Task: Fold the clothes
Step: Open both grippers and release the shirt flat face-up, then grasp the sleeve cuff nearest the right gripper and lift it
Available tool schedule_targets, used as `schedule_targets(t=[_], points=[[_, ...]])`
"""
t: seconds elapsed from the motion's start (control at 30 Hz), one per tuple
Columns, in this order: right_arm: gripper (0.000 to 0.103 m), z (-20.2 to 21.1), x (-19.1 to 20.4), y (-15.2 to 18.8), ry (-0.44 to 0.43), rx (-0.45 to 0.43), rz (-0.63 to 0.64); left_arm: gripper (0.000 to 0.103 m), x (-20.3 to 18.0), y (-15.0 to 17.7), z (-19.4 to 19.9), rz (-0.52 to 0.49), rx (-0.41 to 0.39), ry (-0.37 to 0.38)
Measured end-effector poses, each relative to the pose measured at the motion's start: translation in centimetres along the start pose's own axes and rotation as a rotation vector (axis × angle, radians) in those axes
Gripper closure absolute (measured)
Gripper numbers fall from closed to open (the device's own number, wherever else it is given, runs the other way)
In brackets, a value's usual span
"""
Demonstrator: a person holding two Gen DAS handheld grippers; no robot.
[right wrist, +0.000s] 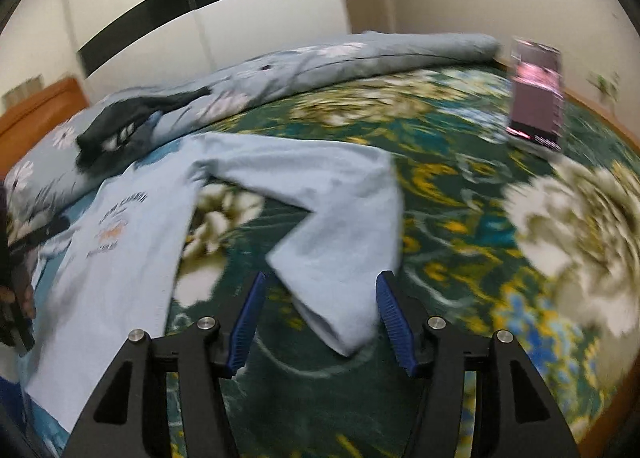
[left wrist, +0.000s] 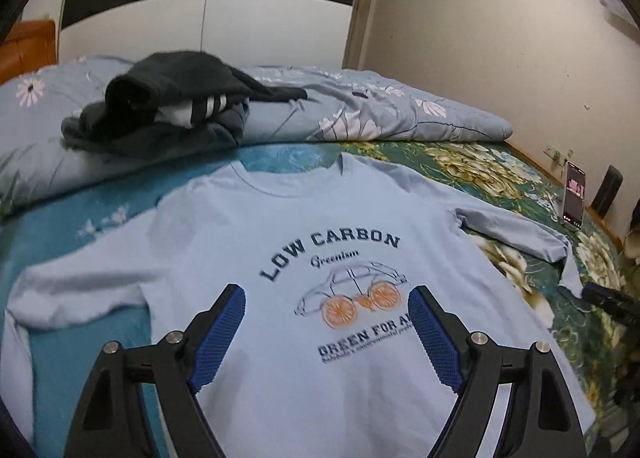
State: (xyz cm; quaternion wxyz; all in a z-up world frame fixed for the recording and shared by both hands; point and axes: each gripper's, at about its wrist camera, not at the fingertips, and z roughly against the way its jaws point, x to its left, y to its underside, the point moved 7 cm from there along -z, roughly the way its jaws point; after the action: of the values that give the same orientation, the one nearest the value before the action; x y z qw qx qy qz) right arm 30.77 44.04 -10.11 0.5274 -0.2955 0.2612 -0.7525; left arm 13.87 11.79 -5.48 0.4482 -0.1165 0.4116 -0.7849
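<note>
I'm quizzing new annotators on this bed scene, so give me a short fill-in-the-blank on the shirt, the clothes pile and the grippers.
1. The big arched words printed on the light blue T-shirt read LOW ____.
2. The pile of dark clothes lies on the folded floral ____.
3. The right gripper has its jaws open on either side of the end of the shirt's ____.
4. The left gripper has its jaws ____ over the shirt's front.

Missing words: CARBON; quilt; sleeve; open

"LOW CARBON", "Greenism" on T-shirt [left wrist: 248, 242]
</note>
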Motion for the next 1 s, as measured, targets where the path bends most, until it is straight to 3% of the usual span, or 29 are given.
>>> schedule_targets(t=[0.27, 0.43, 0.47, 0.57, 0.7, 0.83, 1.0], points=[[0.047, -2.1, 1.2, 0.9, 0.021, 0.055, 0.086, 0.017, -0.2, 0.6, 0.7, 0.021, 0.021, -0.026], [0.090, -2.0, -0.5, 0.6, 0.068, 0.063, 0.043, 0.017, -0.7, 0.6, 0.8, 0.051, 0.030, -0.012], [0.095, -1.8, -1.0, 0.5, 0.051, 0.061, 0.009, 0.017, -0.8, 0.5, 0.8, 0.049, 0.029, -0.011], [0.099, -0.7, -3.3, -0.4, -0.110, 0.037, -0.190, 0.017, -1.1, 0.3, 1.1, 0.038, 0.024, -0.020], [0.099, 2.6, -9.3, -3.2, -0.240, -0.101, -0.465, 0.017, -0.5, 0.2, 1.4, 0.049, 0.022, -0.044], [0.100, 5.0, -15.4, -6.0, -0.204, -0.188, -0.574, 0.017, 0.7, 0.4, 1.5, 0.087, 0.030, -0.056], [0.100, 4.4, -19.8, -5.9, -0.143, -0.156, -0.667, 0.017, 2.2, 0.7, 1.8, 0.118, 0.030, -0.078]])
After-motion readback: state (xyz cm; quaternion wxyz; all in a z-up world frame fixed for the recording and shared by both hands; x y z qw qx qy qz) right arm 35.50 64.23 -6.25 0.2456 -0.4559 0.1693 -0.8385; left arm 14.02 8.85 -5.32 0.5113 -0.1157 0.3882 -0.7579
